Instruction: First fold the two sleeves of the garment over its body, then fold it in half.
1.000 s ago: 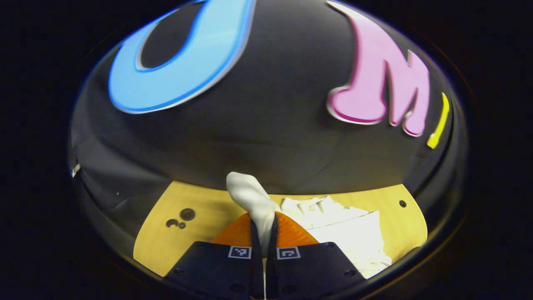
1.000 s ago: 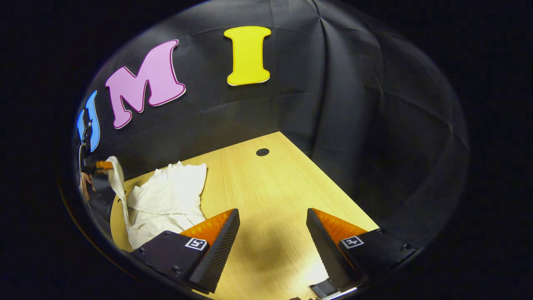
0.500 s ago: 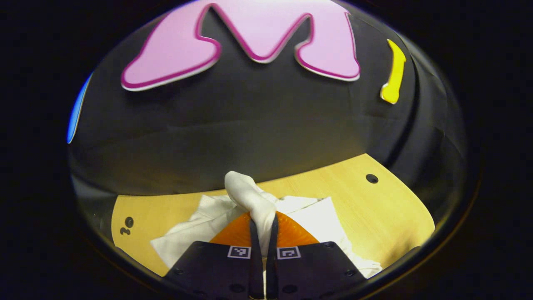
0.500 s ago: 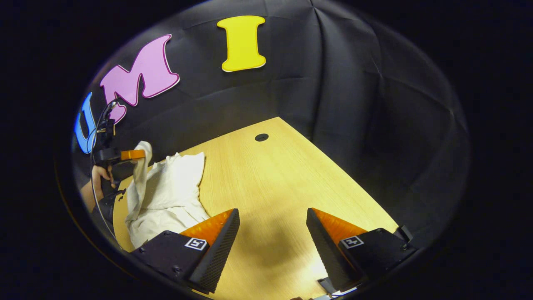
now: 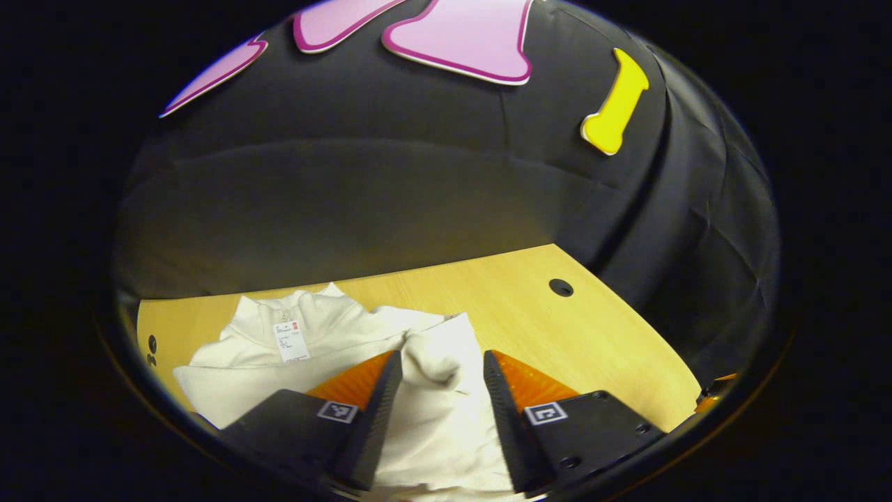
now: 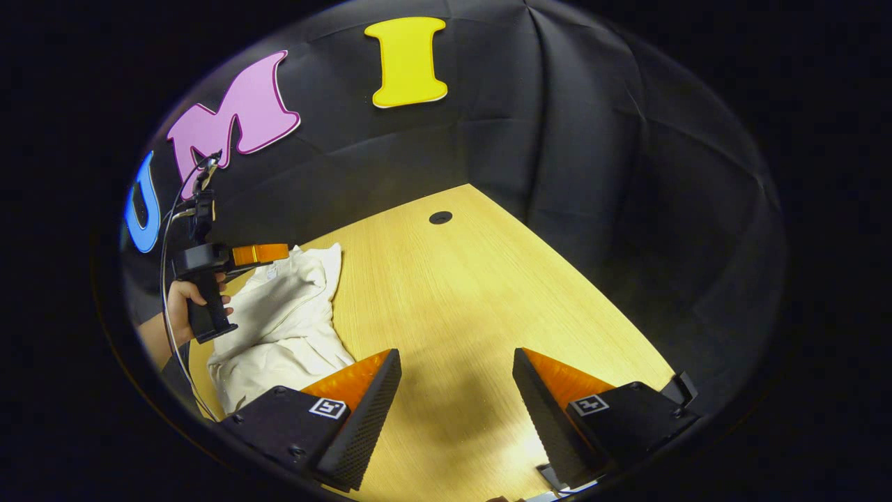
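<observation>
Pale wood-grain surface [image 5: 599, 348] carries a soft, rumpled cream garment [image 5: 334, 341]; left tongs [image 5: 435, 411] and right tongs [image 6: 456, 404] both gape, gripping nothing.

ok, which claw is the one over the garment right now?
The left claw. Its open fingers straddle the white garment, with a sleeve lying between them. The right claw, also open, has only bare table between its fingers, the garment off to its side.
</observation>
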Available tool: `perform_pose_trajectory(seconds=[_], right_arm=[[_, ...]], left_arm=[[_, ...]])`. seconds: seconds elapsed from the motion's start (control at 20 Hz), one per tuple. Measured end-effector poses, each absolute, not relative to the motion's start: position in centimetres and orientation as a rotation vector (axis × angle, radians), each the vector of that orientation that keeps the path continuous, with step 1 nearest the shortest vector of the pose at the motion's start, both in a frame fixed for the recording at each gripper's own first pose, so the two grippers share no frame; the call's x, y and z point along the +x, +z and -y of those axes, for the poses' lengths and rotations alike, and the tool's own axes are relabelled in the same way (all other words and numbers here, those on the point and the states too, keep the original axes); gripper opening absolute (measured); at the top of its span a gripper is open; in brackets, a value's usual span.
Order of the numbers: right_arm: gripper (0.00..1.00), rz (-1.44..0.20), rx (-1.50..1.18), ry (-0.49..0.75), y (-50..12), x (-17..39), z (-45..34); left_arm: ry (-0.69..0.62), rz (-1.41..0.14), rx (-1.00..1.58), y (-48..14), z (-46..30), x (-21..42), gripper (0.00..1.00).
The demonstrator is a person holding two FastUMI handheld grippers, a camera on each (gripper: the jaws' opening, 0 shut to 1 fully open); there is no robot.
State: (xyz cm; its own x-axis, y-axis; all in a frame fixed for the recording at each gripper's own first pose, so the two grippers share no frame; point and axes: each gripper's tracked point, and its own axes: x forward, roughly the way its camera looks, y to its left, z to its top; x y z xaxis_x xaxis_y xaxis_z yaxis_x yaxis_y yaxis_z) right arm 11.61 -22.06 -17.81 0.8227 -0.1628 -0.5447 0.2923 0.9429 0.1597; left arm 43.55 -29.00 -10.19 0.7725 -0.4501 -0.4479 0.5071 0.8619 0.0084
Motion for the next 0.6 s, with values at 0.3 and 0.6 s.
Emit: perform_pose_trajectory(seconds=[0.3,0.6], right_arm=[[0.99,-0.567,0.245,-0.178,-18.3,13.0,18.8],[0.99,-0.611,0.248,-0.055,-20.0,15.0,12.5]], left_arm=[[-0.467,-0.383,0.174,-8.2,23.7,39.8,1.00],[-0.321,-0.440,0.138,-11.3,11.0,32.8,1.00]])
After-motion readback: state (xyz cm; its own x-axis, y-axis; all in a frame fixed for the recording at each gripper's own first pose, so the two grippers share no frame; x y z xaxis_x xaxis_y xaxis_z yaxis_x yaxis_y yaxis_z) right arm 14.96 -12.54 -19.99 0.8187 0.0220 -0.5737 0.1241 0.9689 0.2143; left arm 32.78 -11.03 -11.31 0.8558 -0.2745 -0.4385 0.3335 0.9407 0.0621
